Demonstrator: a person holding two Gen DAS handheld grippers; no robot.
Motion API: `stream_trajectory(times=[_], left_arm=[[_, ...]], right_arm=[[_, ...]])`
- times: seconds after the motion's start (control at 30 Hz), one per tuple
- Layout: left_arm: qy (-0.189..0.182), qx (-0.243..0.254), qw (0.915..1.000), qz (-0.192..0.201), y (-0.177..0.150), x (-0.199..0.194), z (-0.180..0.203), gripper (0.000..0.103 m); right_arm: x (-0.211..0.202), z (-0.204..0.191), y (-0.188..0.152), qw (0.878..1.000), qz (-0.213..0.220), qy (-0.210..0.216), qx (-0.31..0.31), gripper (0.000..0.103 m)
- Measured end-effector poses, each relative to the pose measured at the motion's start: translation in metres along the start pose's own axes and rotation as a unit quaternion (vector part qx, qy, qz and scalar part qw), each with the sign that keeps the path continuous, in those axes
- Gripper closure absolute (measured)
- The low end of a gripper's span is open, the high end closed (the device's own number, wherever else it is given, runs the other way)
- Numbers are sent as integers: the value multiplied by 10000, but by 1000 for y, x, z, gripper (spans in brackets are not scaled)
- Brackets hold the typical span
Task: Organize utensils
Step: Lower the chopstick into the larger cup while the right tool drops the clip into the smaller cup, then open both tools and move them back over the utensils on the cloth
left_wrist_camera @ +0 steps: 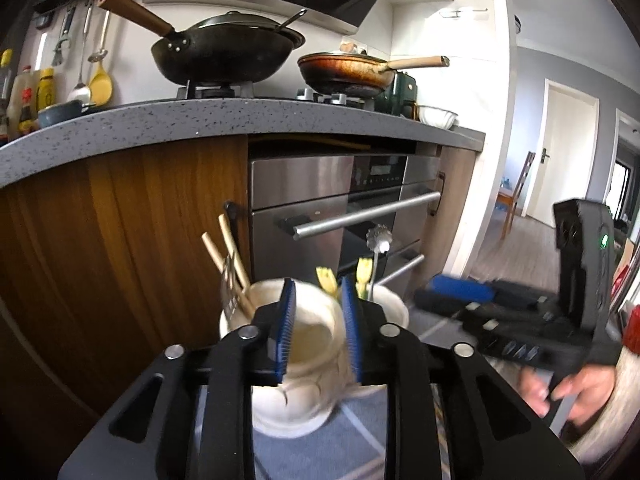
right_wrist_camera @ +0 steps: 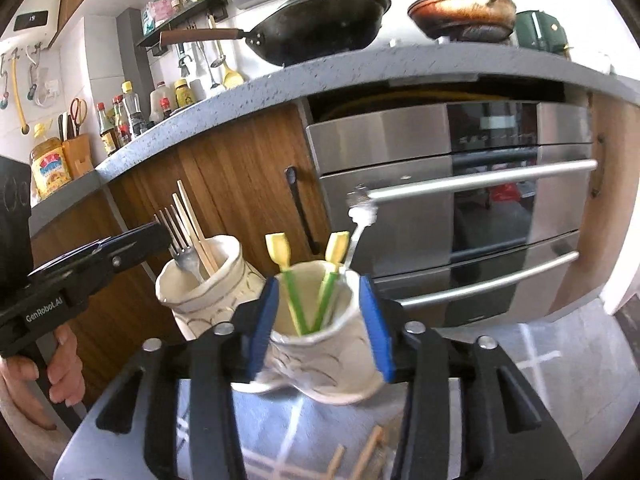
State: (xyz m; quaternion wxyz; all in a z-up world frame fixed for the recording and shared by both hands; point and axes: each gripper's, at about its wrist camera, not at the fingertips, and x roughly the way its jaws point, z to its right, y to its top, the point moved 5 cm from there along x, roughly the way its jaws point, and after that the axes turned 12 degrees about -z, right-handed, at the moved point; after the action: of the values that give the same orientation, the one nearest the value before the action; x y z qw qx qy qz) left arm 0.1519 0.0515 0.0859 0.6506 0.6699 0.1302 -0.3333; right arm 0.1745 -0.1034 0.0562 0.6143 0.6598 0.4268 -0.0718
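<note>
From my left wrist view, the near cream holder (left_wrist_camera: pixel 304 356) is smeared by motion blur, and my left tool (left_wrist_camera: pixel 318 320) hides its sides. At 3 o'clock, the right tool (left_wrist_camera: pixel 452 294) is blurred. In the right view, chopsticks (right_wrist_camera: pixel 360 460) at 6 o'clock run off the frame edge.

Two cream ceramic cups stand side by side on a blue-grey cloth. The left cup (right_wrist_camera: pixel 200 280) holds a metal fork (right_wrist_camera: pixel 176 236) and wooden chopsticks (right_wrist_camera: pixel 196 232); the right cup (right_wrist_camera: pixel 320 344) holds two yellow-tipped green utensils (right_wrist_camera: pixel 296 284) and a blurred, seemingly silver one (right_wrist_camera: pixel 360 220).
</note>
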Motion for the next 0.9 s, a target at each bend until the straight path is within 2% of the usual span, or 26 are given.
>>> stream_trajectory(times=[0.07,0.13,0.2,0.33,0.4,0.67,0.73,0.9], left_arm=[[18,24,10000,-64,-7,-5,2,67],[28,15,9999,-167,-17,-8,4,55],[6,22,9996,-282,-25,-9,7,48],[47,-45,9991,-416,-44,-5,19,29],[22,-66,9987,-499,-52,0,28,24],[-285,19,9901,-1377,-99,42,67,20],[-309,65,9874,-1548,-107,51,72,20],[-438,18,9810,-1888,-121,70,74,20]], right_arm=[[-11,8,-6,9999,-24,-114,54,47],[-21,20,-17,9994,-138,-260,167,40],[-25,32,-27,9986,-248,-371,297,37],[-28,56,-49,9959,-429,-457,656,37],[-25,63,-56,9944,-520,-482,778,37],[4,66,-81,9912,-965,-492,764,39],[13,65,-86,9901,-1104,-443,750,44],[33,59,-91,9859,-1457,-293,776,67]])
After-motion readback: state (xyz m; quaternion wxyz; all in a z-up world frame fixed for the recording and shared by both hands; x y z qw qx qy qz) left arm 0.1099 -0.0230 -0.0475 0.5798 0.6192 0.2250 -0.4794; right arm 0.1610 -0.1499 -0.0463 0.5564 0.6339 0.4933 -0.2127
